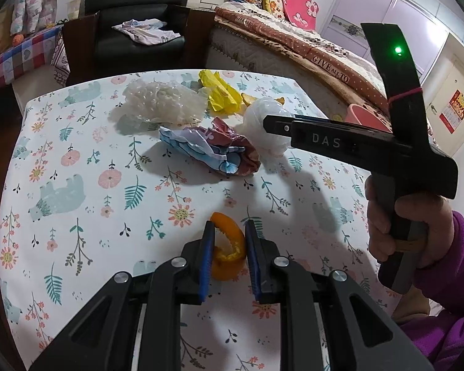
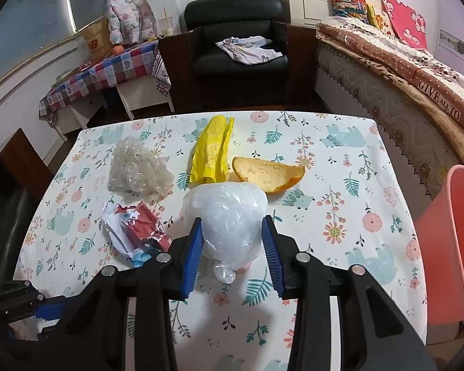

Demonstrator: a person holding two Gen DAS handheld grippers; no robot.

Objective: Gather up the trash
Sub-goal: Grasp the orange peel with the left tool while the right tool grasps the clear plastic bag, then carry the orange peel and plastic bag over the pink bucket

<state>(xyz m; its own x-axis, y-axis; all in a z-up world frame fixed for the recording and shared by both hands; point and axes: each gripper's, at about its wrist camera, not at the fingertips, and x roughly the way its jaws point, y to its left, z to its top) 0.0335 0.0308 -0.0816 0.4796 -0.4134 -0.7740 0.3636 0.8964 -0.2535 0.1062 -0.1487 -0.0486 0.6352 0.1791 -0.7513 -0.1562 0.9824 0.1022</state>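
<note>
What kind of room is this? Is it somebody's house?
Yes, most likely a bedroom in a home. There is a bed with a patterned blanket and pillows, a black armchair with clothes on it, and a small table under a flowery cloth.

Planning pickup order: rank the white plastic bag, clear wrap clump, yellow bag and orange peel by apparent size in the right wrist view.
1. white plastic bag, though nearest the camera
2. clear wrap clump
3. yellow bag and orange peel: too alike to rank
</note>
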